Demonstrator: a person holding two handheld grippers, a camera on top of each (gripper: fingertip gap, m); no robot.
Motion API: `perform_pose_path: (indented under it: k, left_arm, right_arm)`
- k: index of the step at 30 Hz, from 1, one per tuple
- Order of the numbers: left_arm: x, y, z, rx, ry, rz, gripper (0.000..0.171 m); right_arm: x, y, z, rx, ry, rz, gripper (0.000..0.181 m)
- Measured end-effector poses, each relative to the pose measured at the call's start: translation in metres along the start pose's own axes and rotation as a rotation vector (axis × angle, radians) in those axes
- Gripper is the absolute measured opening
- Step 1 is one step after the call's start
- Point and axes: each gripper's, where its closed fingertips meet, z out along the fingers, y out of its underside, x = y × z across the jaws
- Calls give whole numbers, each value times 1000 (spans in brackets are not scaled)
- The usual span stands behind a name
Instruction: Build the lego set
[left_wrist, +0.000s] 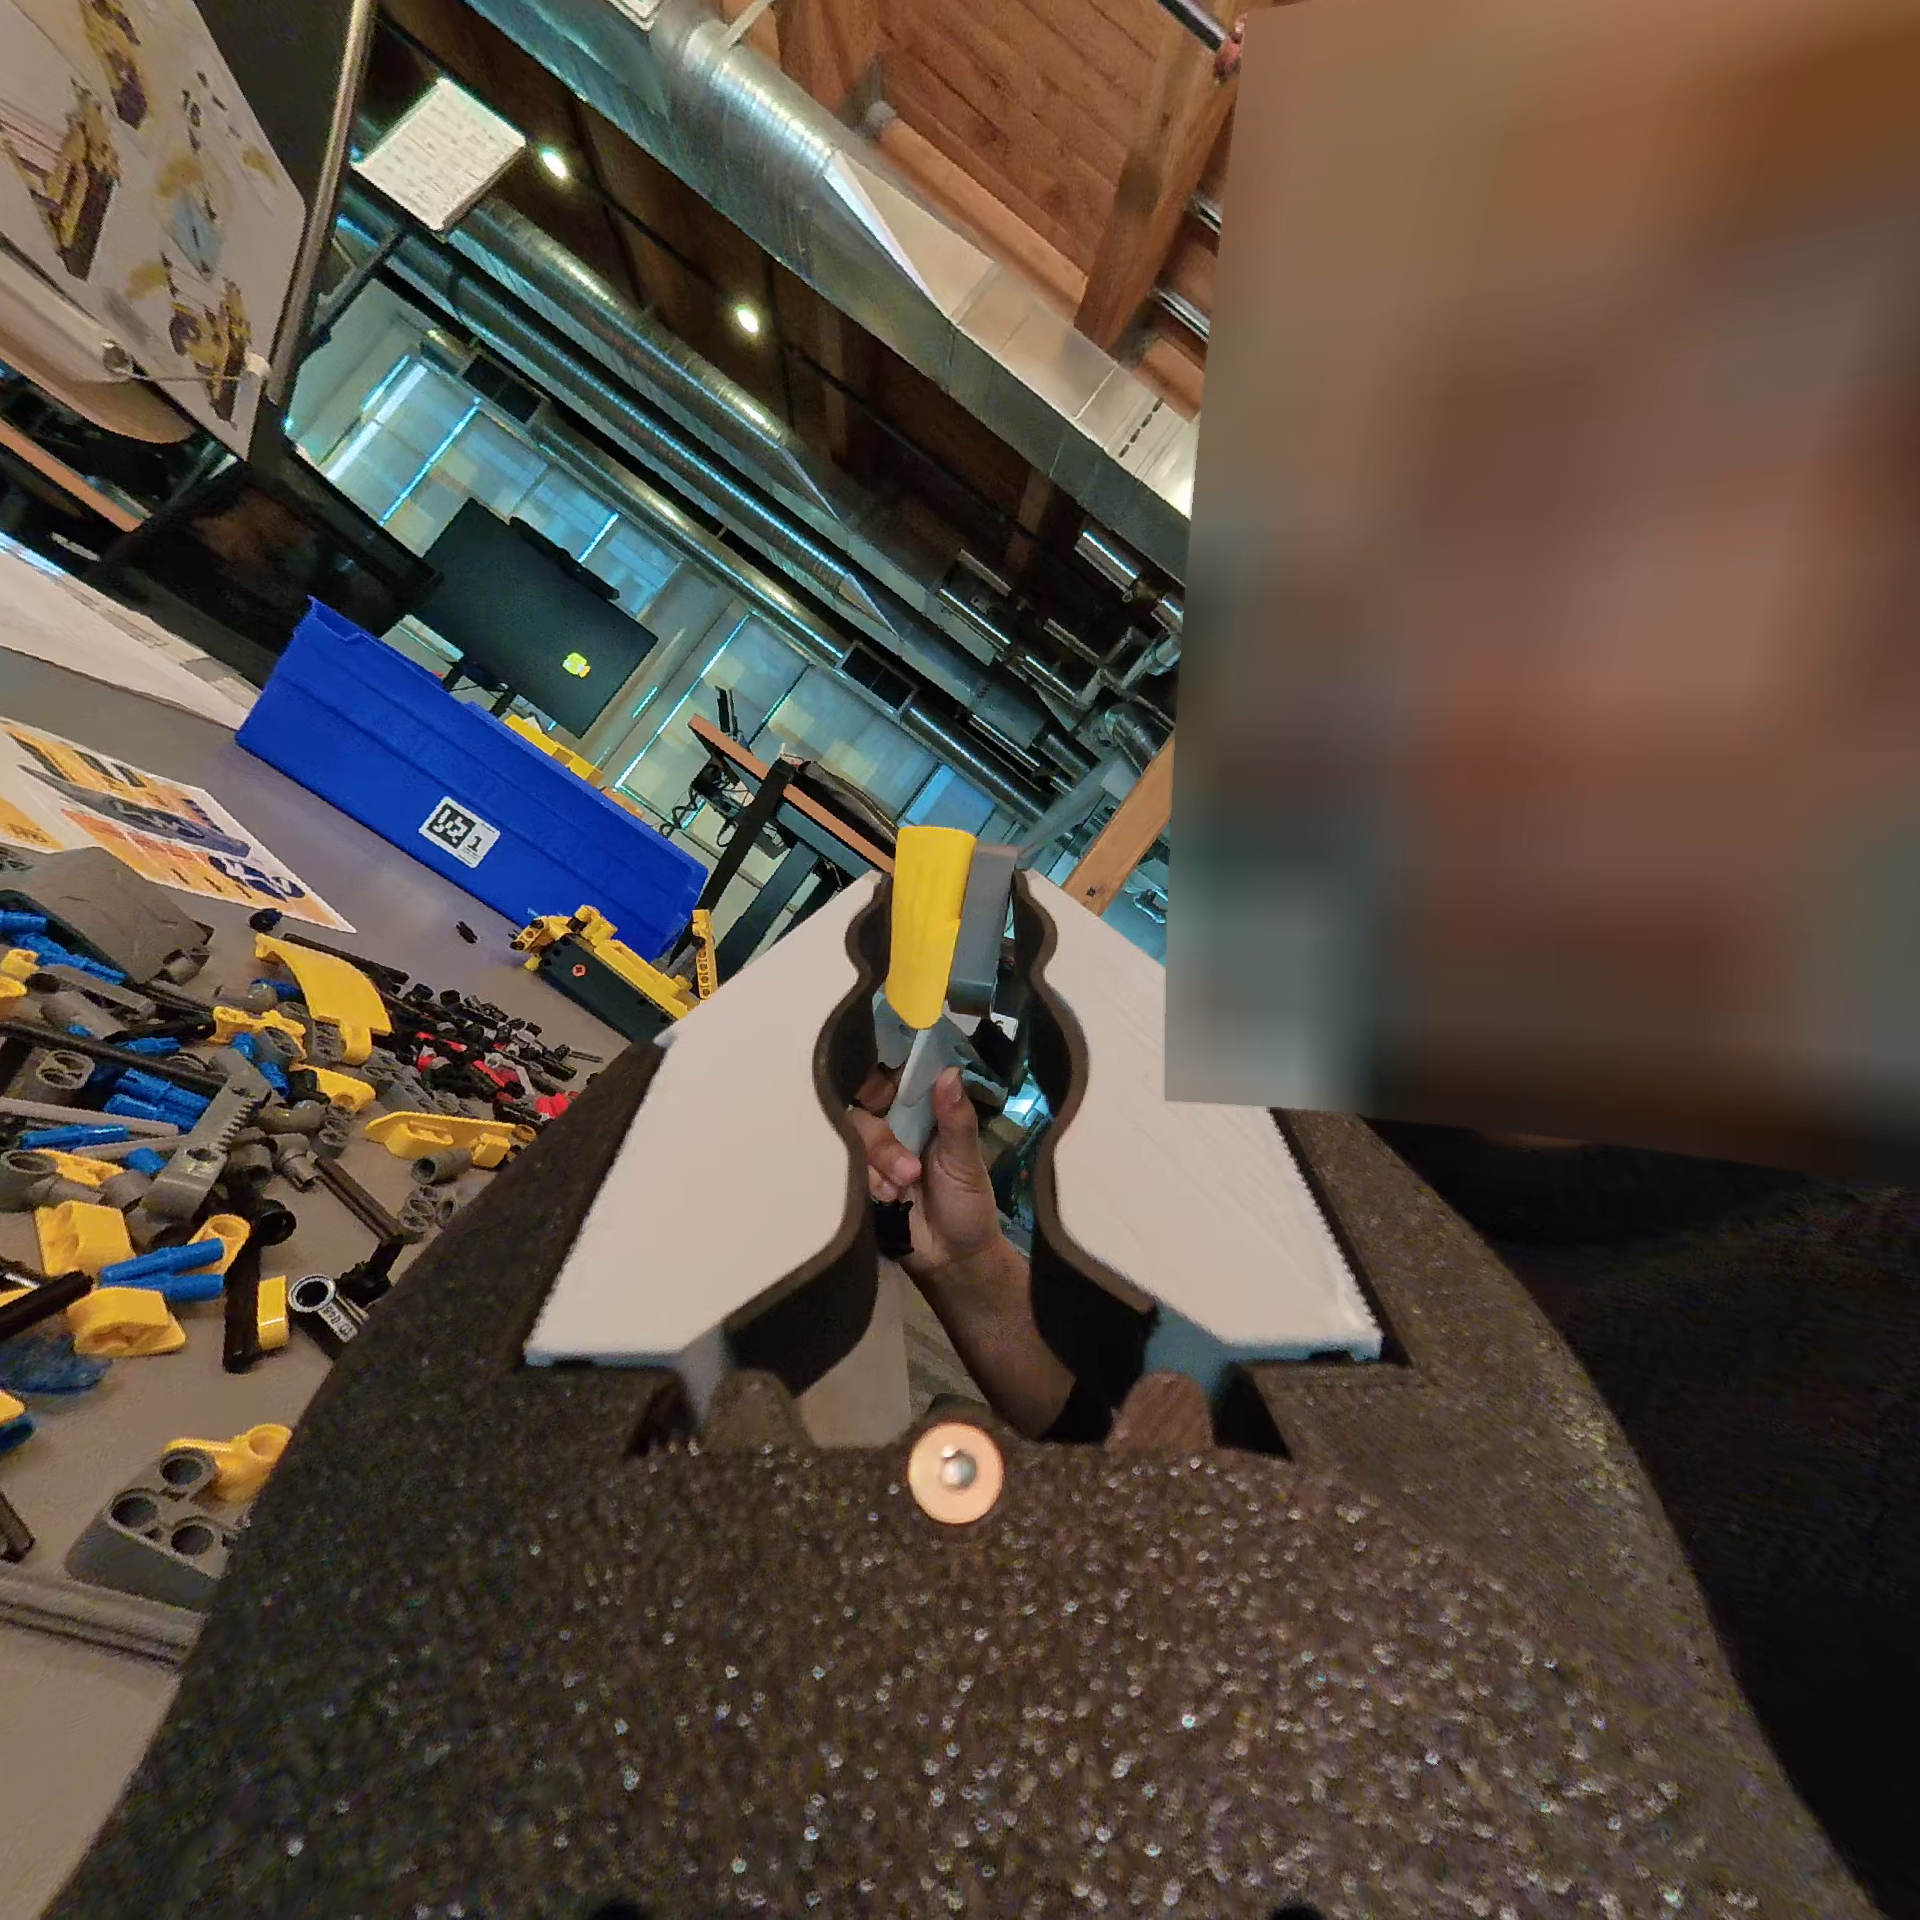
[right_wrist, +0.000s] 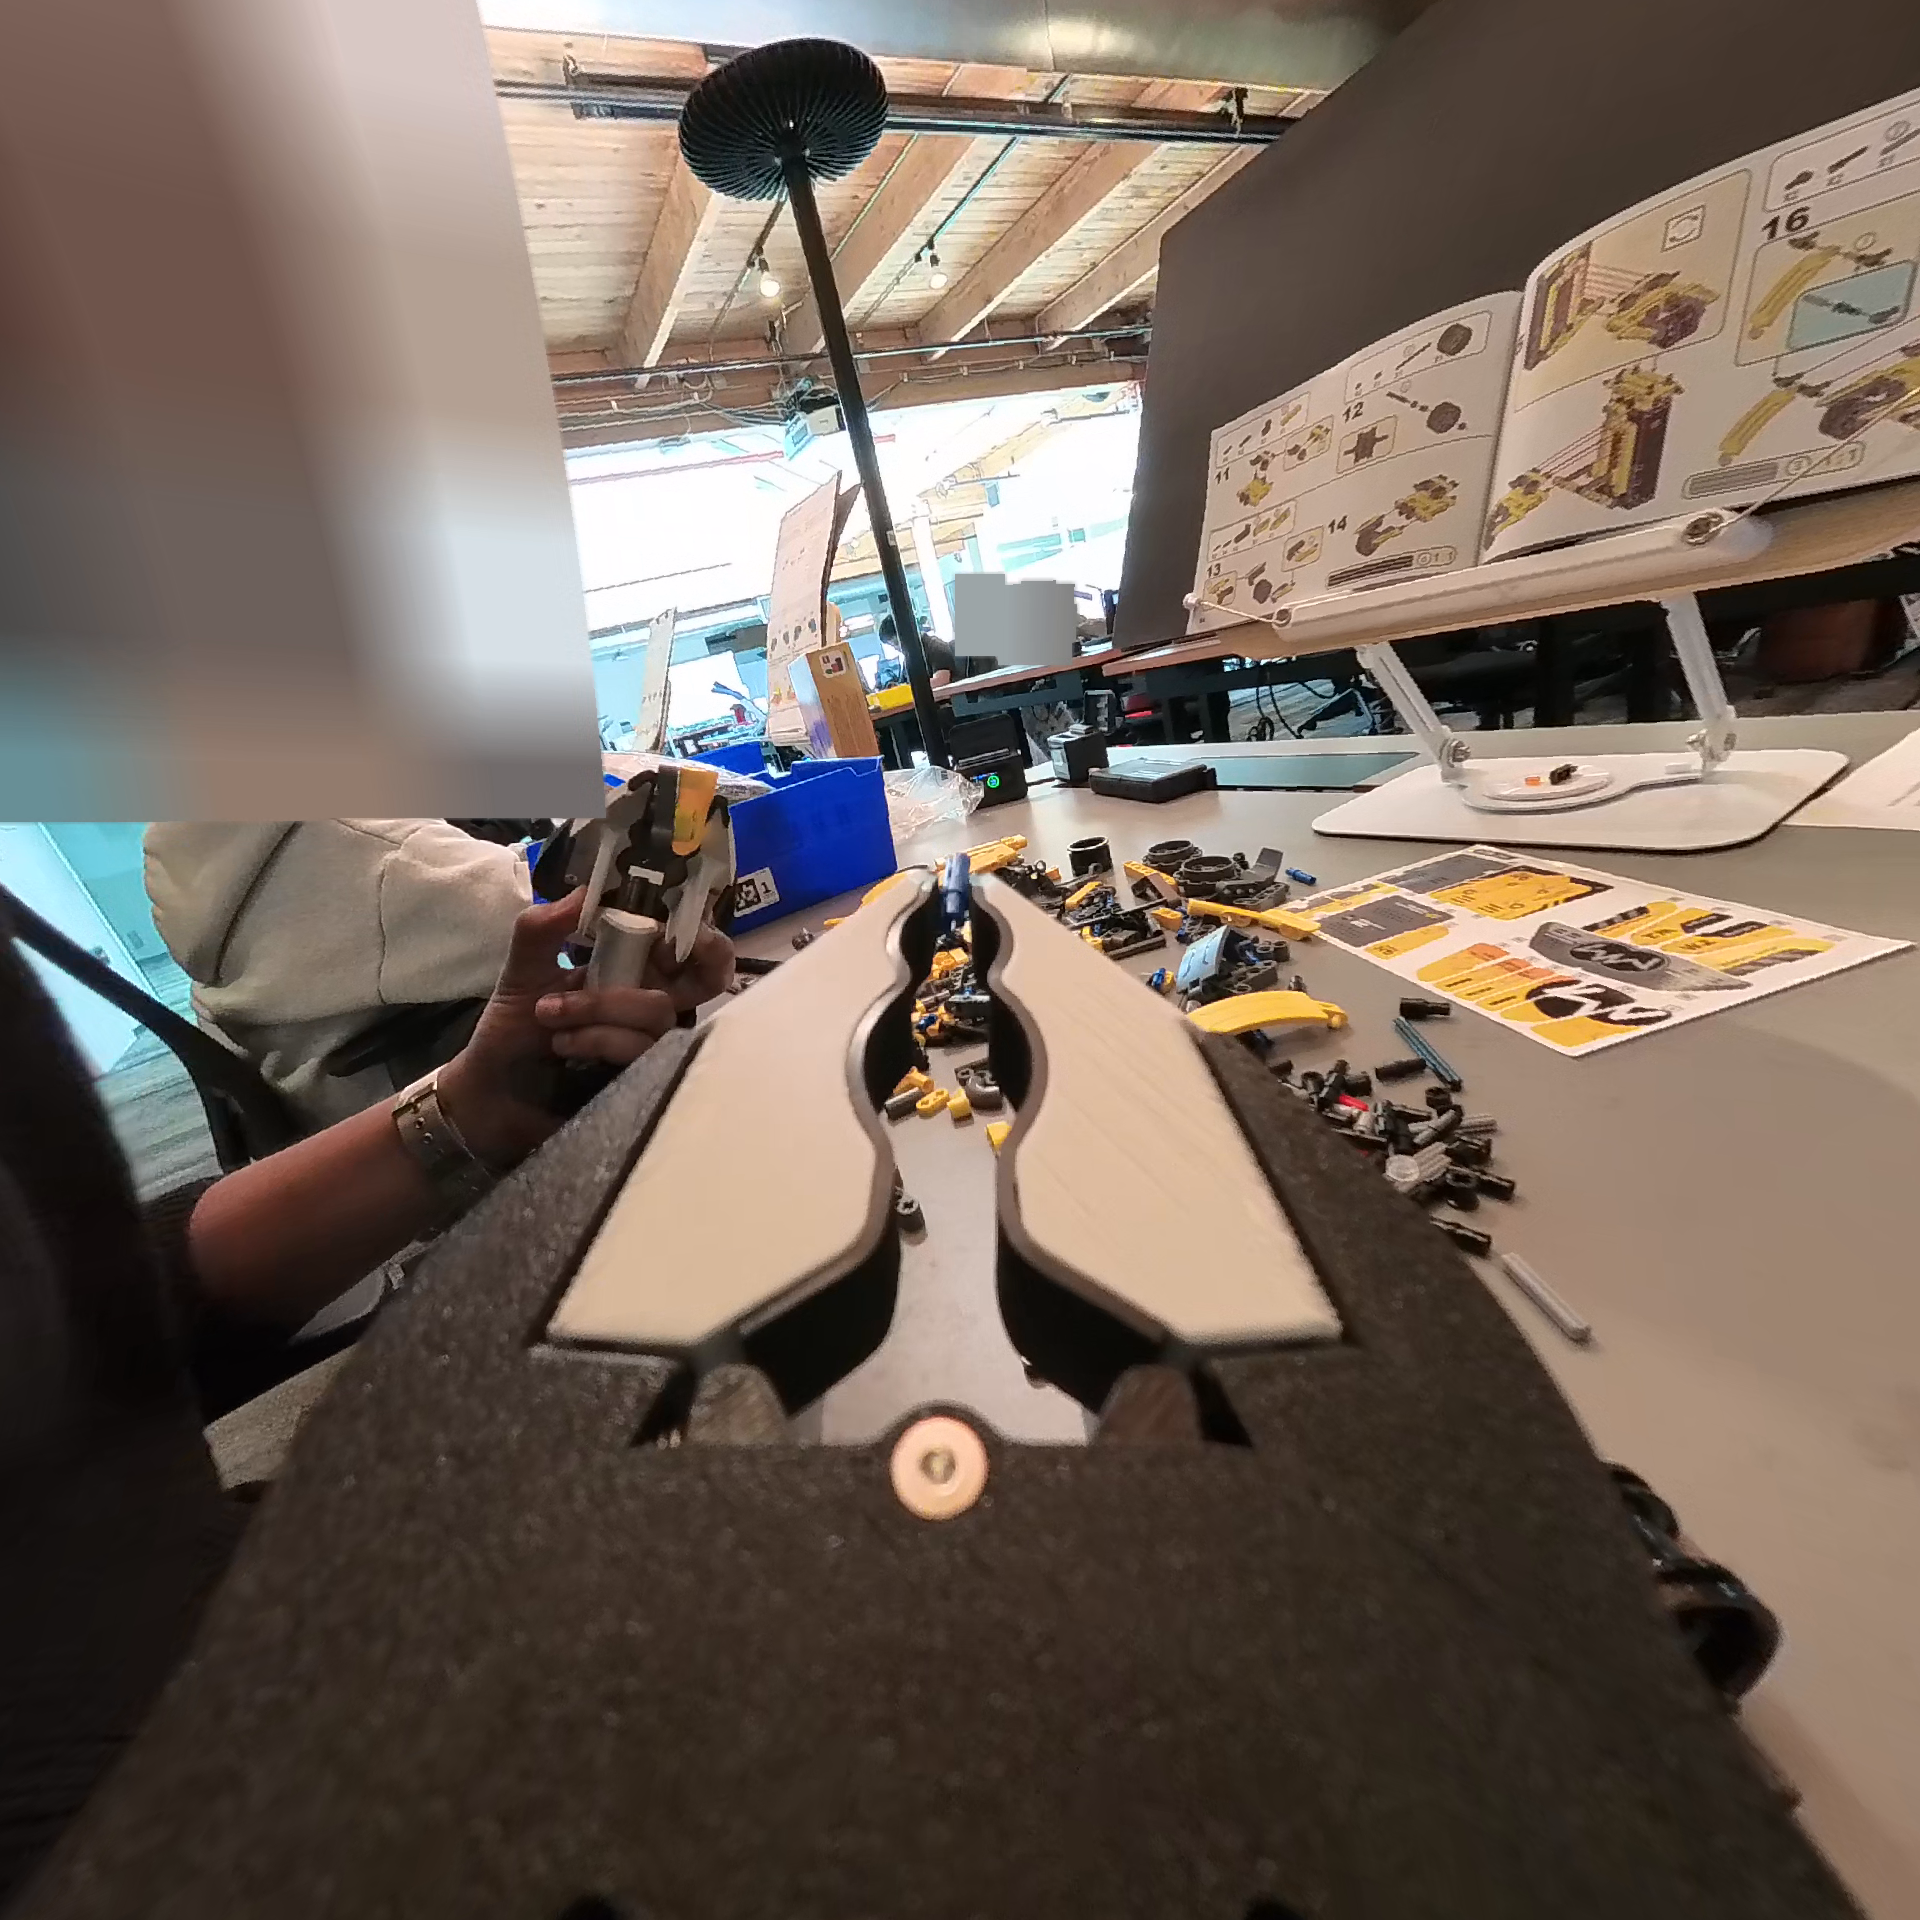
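Note:
My left gripper (left_wrist: 948, 896) is lifted off the table and shut on a small assembly, a yellow curved piece (left_wrist: 923, 935) against a grey piece (left_wrist: 985, 940), which sticks out past the fingertips. A hand (left_wrist: 940, 1184) shows through the gap behind the jaws. In the right wrist view the left gripper (right_wrist: 665, 862) is seen held by a hand, with the yellow piece (right_wrist: 694, 816) at its tip. My right gripper (right_wrist: 954, 885) is nearly closed on a small blue pin (right_wrist: 956, 878) at its tips, above the loose parts on the table.
Loose yellow, blue, grey and black building parts (left_wrist: 208, 1122) lie spread over the grey table (right_wrist: 1662, 1195). A blue bin (left_wrist: 468, 769) stands at the back. A sticker sheet (right_wrist: 1558, 945) lies to the right, and an open instruction booklet (right_wrist: 1507, 416) sits on a white stand. Tip to tip, the grippers are about 20 cm apart.

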Motion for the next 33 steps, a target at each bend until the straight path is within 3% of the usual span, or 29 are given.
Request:
perform_pose_path:
  k: [6,12,15,20,22,29,33]
  left_arm:
    - [2,6,3,-32,-24,50,22]
    - [1,13,6,-71,-58,100,22]
    - [-1,16,8,-89,-78,120,22]
    - [-3,22,11,-119,-108,155,22]
    - [-4,22,11,-122,-115,159,22]
    - [-6,29,14,-158,-129,170,22]
    - [-6,29,14,-159,-127,169,22]
  right_arm:
    - [-2,-2,-3,15,-4,7,5]
    - [0,11,4,-74,8,50,5]
    - [2,28,14,-195,22,40,5]
    - [16,67,35,-474,72,-184,5]
    - [23,83,40,-582,68,-192,5]
    - [34,103,46,-709,54,-65,5]
    - [30,119,45,-806,38,-124,6]
